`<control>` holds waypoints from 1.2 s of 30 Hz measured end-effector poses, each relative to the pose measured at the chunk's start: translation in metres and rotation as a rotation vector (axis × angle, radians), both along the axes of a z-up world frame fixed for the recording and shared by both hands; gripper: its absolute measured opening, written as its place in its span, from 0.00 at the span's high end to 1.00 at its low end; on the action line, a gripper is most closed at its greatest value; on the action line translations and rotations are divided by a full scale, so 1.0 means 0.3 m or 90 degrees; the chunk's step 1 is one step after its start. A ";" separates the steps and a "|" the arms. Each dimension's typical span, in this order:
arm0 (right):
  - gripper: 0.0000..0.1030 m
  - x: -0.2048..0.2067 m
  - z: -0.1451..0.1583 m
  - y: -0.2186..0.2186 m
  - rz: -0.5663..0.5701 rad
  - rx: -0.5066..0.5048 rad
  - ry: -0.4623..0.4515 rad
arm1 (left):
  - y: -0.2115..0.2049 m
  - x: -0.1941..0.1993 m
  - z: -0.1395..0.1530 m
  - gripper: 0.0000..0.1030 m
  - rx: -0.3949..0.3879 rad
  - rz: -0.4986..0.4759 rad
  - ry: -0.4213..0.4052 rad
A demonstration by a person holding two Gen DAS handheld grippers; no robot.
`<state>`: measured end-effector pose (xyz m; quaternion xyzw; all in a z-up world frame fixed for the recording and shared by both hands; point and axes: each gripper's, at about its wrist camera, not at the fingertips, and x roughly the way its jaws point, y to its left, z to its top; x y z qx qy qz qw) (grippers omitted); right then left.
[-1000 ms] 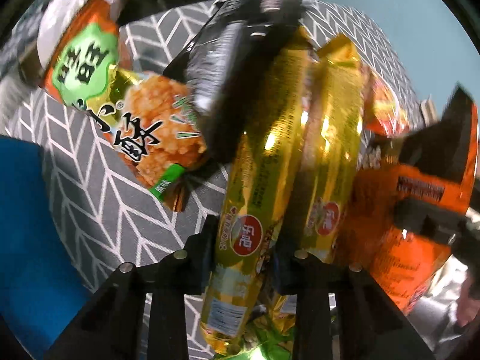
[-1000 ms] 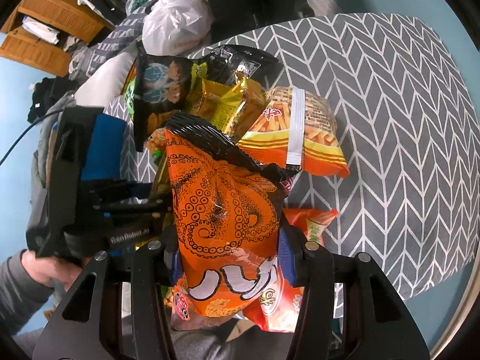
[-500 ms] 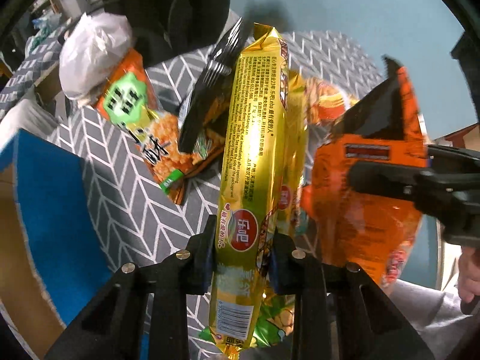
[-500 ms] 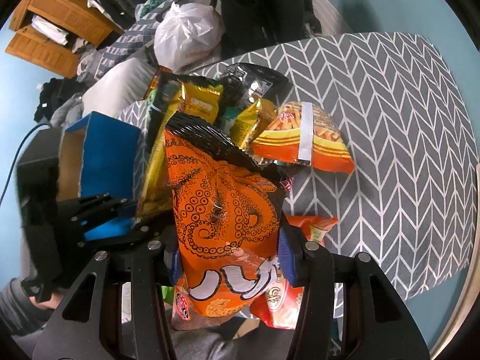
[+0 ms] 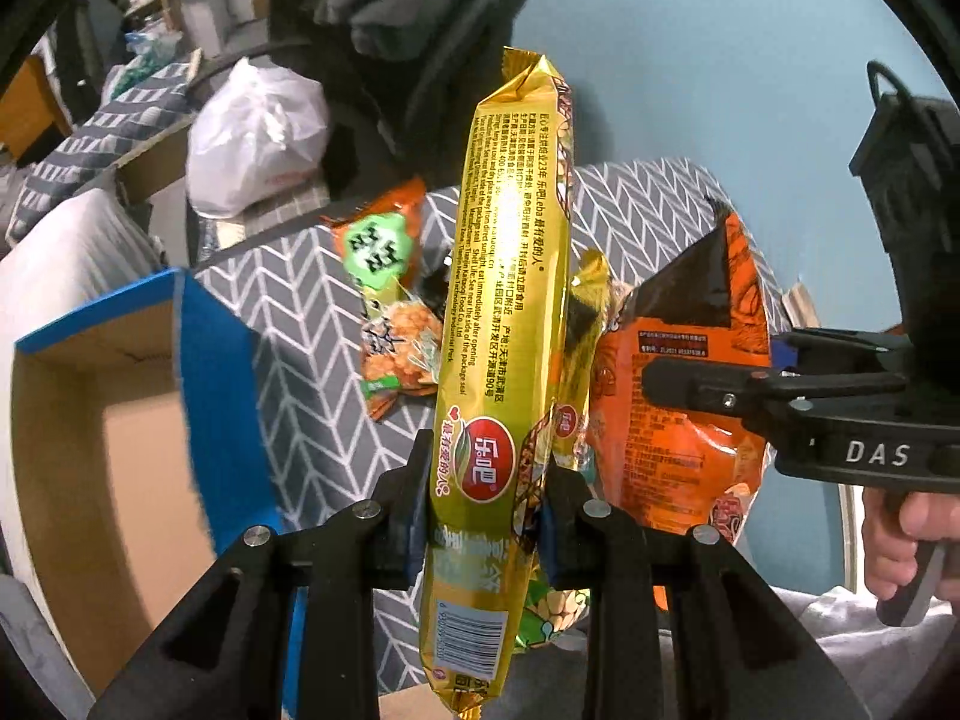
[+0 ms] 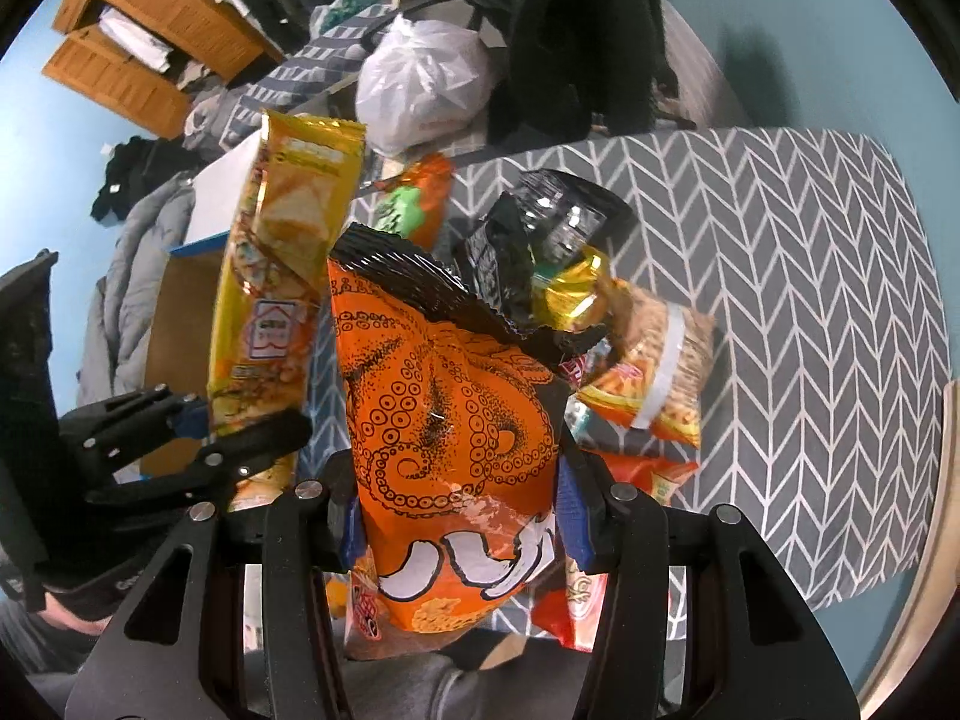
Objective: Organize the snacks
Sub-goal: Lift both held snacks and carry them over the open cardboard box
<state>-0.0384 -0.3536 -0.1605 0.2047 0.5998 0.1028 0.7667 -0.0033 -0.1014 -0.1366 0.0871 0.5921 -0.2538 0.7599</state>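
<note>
Grey chevron counter [image 6: 810,276], blue box [image 5: 222,396] at left. My left tongs [image 5: 483,504] pinch gold packet [image 5: 504,312], right tongs [image 6: 459,516] clamp orange octopus bag [image 6: 450,420], both aloft. Risk: slick foil slipping out.

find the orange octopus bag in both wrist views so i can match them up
Left wrist view: the orange octopus bag is right of centre, back side showing, clamped by the right gripper.
Right wrist view: the bag fills the centre, held upright.
Shared landmark: the white plastic bag behind the table.
</note>
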 end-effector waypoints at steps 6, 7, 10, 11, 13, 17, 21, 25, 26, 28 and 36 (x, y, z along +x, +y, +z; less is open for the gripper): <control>0.52 0.039 0.032 0.062 0.037 -0.011 -0.013 | 0.095 0.011 0.052 0.72 -0.006 0.056 -0.010; 0.52 0.042 0.034 0.067 0.043 -0.012 -0.015 | 0.110 0.013 0.057 0.72 -0.006 0.063 -0.012; 0.52 0.070 0.049 0.098 0.063 -0.016 -0.020 | 0.166 0.015 0.081 0.72 -0.009 0.089 -0.020; 0.52 0.079 0.054 0.109 0.070 -0.018 -0.022 | 0.180 0.015 0.088 0.72 -0.008 0.096 -0.023; 0.52 0.094 0.064 0.134 0.086 -0.021 -0.026 | 0.213 0.005 0.107 0.72 -0.004 0.112 -0.029; 0.52 0.116 0.081 0.186 0.123 -0.032 -0.037 | 0.292 0.010 0.124 0.72 0.001 0.149 -0.036; 0.52 0.136 0.092 0.241 0.159 -0.038 -0.042 | 0.367 0.005 0.140 0.72 -0.001 0.184 -0.042; 0.52 0.155 0.102 0.302 0.196 -0.042 -0.051 | 0.436 -0.008 0.155 0.72 0.001 0.216 -0.045; 0.52 0.162 0.105 0.322 0.206 -0.042 -0.054 | 0.458 -0.010 0.155 0.72 0.002 0.227 -0.046; 0.52 0.175 0.109 0.359 0.223 -0.043 -0.058 | 0.486 -0.013 0.160 0.72 0.002 0.241 -0.046; 0.52 0.248 0.124 0.523 0.289 -0.036 -0.074 | 0.604 -0.025 0.150 0.72 0.009 0.291 -0.045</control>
